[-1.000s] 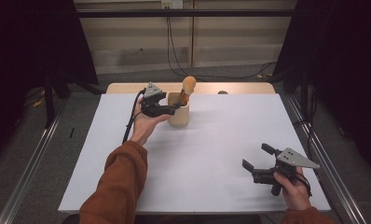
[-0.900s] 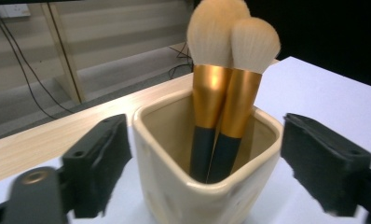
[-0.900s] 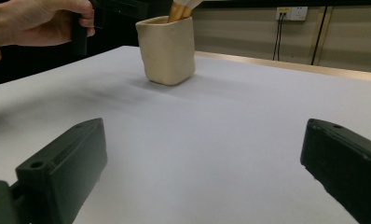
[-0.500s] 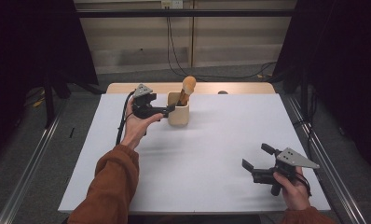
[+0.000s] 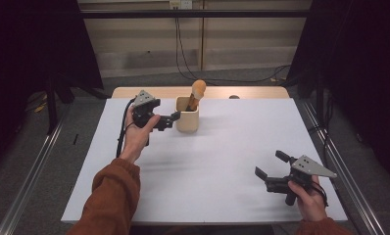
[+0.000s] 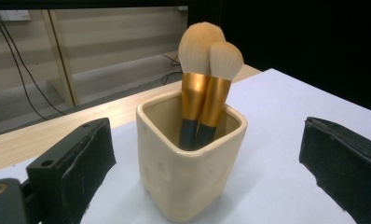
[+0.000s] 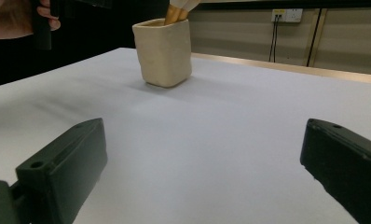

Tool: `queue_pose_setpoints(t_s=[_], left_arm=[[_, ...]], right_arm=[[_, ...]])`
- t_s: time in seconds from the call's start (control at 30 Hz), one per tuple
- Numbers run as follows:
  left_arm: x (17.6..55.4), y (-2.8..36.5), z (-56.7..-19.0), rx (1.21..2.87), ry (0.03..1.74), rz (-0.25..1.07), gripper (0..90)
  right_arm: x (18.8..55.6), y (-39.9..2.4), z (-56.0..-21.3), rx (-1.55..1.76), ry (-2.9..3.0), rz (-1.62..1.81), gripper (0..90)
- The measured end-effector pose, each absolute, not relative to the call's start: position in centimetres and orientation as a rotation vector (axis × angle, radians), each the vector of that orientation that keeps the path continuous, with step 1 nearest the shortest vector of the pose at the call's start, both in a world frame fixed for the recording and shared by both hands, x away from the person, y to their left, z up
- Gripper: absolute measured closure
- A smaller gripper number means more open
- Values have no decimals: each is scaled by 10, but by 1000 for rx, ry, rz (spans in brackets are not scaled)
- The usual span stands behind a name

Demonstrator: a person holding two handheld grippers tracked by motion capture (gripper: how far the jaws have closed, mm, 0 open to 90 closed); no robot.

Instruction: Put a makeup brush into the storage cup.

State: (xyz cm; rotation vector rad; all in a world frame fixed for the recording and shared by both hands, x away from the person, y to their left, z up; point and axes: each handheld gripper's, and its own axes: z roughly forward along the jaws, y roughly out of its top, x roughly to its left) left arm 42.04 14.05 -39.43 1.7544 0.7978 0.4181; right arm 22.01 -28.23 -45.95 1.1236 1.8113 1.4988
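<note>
A cream square cup [image 5: 187, 121] stands at the back middle of the white table, with two gold-ferruled makeup brushes [image 5: 197, 92] upright in it. My left gripper [image 5: 172, 119] hovers just left of the cup. Its jaws have just been opening and now stand open. In the left gripper view the cup [image 6: 188, 163] and the brushes [image 6: 206, 93] sit just ahead of the wide jaws, with neither pad touching them. My right gripper [image 5: 270, 164] is open and holds nothing near the front right corner. From there the cup [image 7: 164, 53] shows far off.
The white table top [image 5: 222, 161] has a bare wooden strip [image 5: 154, 92] along its back edge, with a small dark object [image 5: 233, 97] on it. A black cable [image 5: 120, 134] hangs from the left gripper. Dark curtains and floor rails flank the table.
The left gripper has drawn back leftwards from the cup and its jaws have widened. The right gripper has stayed put.
</note>
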Motion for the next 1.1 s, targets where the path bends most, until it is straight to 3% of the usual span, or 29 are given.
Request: queue_pose_setpoints(t_s=[1.1], left_arm=[[374,178,-394,1711,795,463,45]], right_arm=[[216,-282,-457,1113,1800,1478,0]])
